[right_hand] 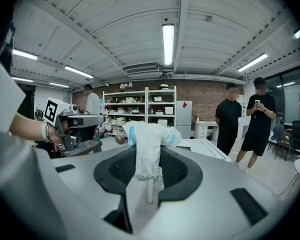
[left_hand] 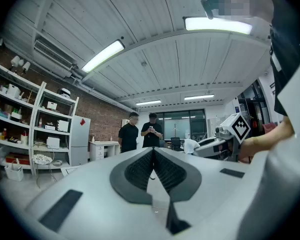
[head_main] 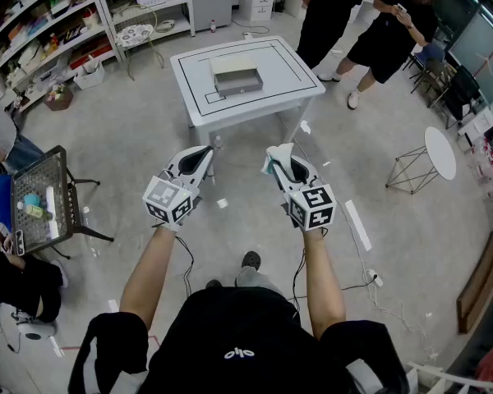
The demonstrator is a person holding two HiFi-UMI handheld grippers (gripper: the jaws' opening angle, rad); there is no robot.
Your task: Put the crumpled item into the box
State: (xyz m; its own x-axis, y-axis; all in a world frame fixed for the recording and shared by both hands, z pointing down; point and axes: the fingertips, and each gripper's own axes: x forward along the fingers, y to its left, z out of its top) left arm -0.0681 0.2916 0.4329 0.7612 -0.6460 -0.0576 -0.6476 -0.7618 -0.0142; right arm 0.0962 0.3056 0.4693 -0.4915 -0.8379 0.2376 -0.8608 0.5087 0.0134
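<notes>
Right hand-held gripper (right_hand: 149, 156) pinches the crumpled item (right_hand: 149, 139); left hand-held gripper (left_hand: 152, 165) is pressed together. Well ahead, the box (head_main: 237, 76) sits on the surface (head_main: 283, 60), people (head_main: 329, 6) beyond.

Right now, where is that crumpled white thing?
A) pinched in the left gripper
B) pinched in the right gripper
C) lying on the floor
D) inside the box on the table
B: the crumpled item is clamped between the jaws of the right gripper, well short of the box on the table.
</notes>
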